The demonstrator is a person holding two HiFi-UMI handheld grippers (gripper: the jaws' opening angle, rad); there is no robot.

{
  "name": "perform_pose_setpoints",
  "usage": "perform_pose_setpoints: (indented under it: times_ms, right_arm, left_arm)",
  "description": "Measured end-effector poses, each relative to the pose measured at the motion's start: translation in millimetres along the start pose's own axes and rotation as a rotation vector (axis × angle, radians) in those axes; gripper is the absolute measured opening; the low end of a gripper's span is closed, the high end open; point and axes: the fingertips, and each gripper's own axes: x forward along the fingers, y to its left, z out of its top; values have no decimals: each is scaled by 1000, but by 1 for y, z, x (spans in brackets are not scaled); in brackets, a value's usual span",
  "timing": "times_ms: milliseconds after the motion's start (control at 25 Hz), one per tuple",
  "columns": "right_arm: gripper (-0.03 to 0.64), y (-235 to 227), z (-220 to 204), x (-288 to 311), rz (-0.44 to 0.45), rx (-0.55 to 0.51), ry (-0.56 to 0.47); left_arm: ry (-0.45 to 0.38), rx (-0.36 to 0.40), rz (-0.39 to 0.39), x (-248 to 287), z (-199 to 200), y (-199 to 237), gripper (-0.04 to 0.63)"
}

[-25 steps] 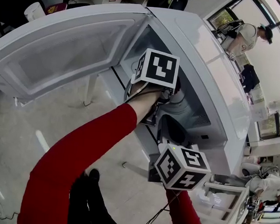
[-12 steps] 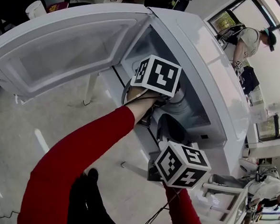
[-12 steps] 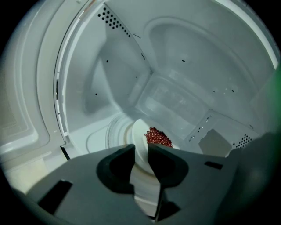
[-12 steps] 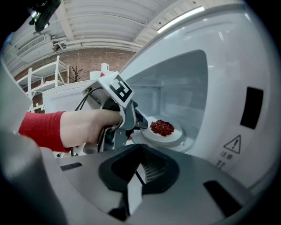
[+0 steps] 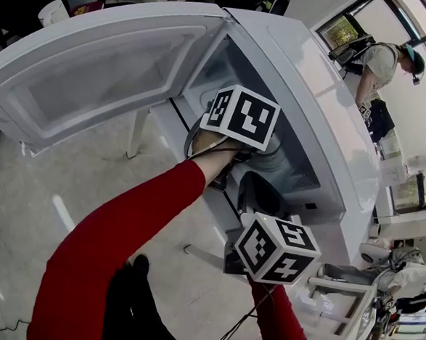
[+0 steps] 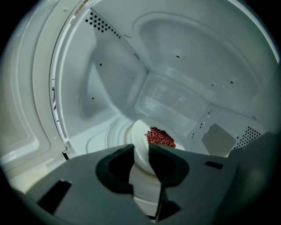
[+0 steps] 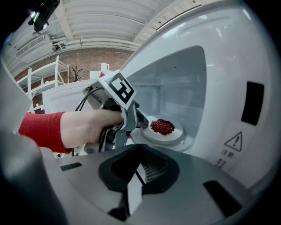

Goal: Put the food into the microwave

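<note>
The plate (image 6: 139,133) — near rim hidden behind the left hand-held gripper (image 6: 141,147).

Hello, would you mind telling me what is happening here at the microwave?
A person is loading the microwave, whose door is swung open. The left gripper reaches inside, its fingers closed on the rim of a white plate of small red food at the turntable. The right gripper waits outside, shut and empty.

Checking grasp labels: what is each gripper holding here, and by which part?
Left gripper grips the plate of red food by its near rim, inside the microwave. Right gripper holds nothing, jaws together.
</note>
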Motion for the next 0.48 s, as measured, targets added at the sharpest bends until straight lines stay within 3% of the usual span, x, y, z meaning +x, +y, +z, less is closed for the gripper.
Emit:
perform_pose_setpoints:
  times_ms: [280,480]
  right_arm:
    - [13,1,0,0,6,3,-1]
    - [13,0,-1,1,8,4,0]
  left_arm:
    - [19,99,50,3,2,6,115]
    - [-2,106,37,1,2,6,114]
